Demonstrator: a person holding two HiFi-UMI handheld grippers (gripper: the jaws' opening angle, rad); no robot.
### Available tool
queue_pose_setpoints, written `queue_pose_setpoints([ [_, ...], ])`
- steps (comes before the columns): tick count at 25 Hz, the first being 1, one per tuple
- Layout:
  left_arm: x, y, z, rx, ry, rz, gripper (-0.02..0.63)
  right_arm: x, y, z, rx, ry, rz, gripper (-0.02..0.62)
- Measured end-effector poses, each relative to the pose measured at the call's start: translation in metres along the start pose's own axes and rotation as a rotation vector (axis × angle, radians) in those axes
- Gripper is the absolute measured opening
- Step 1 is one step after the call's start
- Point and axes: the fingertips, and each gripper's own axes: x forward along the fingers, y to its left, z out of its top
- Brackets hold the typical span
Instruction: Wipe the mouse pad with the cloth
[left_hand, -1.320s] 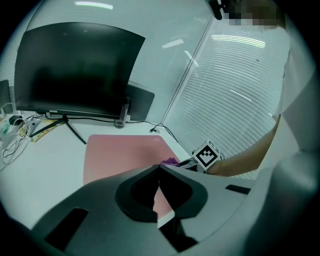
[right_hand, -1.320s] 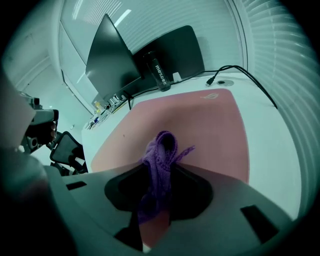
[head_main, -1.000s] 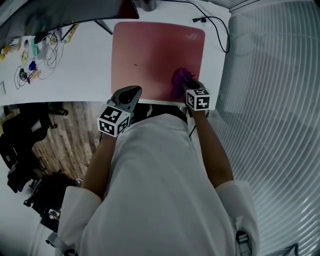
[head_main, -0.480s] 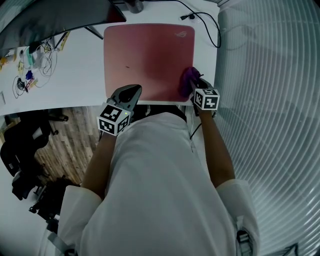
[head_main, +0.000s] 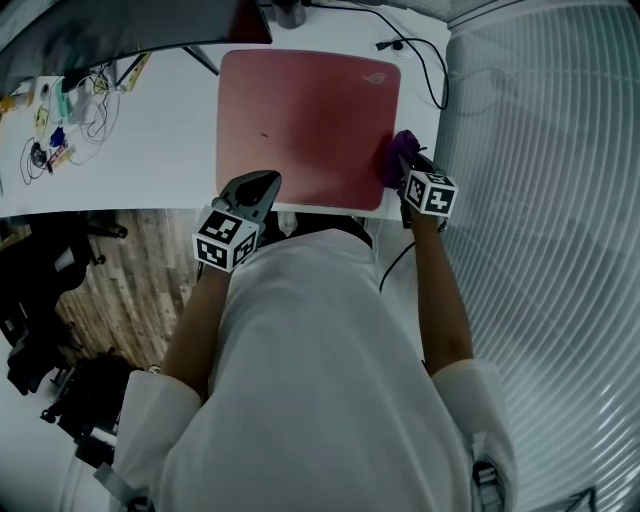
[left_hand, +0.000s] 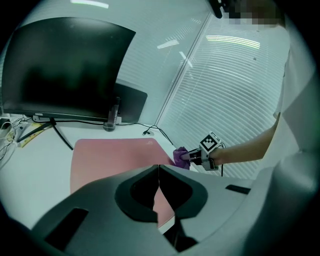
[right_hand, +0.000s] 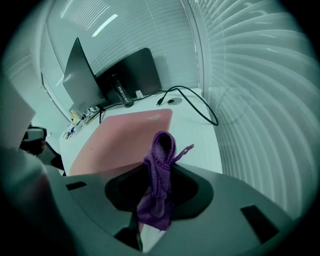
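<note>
Clamped between the jaws of the right tool (right_hand: 156, 202): a small purple knitted cloth (right_hand: 159, 170), bunched into a wad. Probably soft, light and floppy, with a loose loop and a stray strand poking up past the tips. Likely to grip a surface a little rather than slip. Best taken as held here, by the gathered middle, leaving enough bulk beyond the tips to press down without scraping the jaws on the pad. Nothing fragile to fear.

Sitting at the right edge of the flat pink rectangular mouse pad (head_main: 305, 120), toward the near right corner, about where pad meets white worktop (head_main: 160, 140). Impossible to tell whether pressed onto the surface or just above it. Pad thin and flexible by the look, lying flat, possibly prone to creep under a hard push.

Pose: right forearm (head_main: 440, 290) stretched forward along the person's right side, tool aimed ahead and slightly inward, marker cube (head_main: 431, 193) on top. On the other side, left tool (head_main: 258, 188) with jaws together on nothing, hovering at the pad's near edge, left of centre, arm drawn close to the body.
</note>
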Motion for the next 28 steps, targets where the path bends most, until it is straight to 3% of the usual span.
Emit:
queue_pose_setpoints([
  [11,-0.043,0.066,-0.023,-0.106,-0.034,0.048,0.018,0.033,0.009,0.023,-0.078,0.047,-0.219,0.129],
  [17,-0.063,0.094,-0.04,-0.162,-0.042,0.072,0.018,0.045,0.024,0.022,-0.096,0.082,-0.216,0.124],
  [28,-0.081,0.125,-0.04,-0.185,-0.063,0.061,0.018,0.067,0.074,0.025,-0.148,0.125,-0.201,0.123],
])
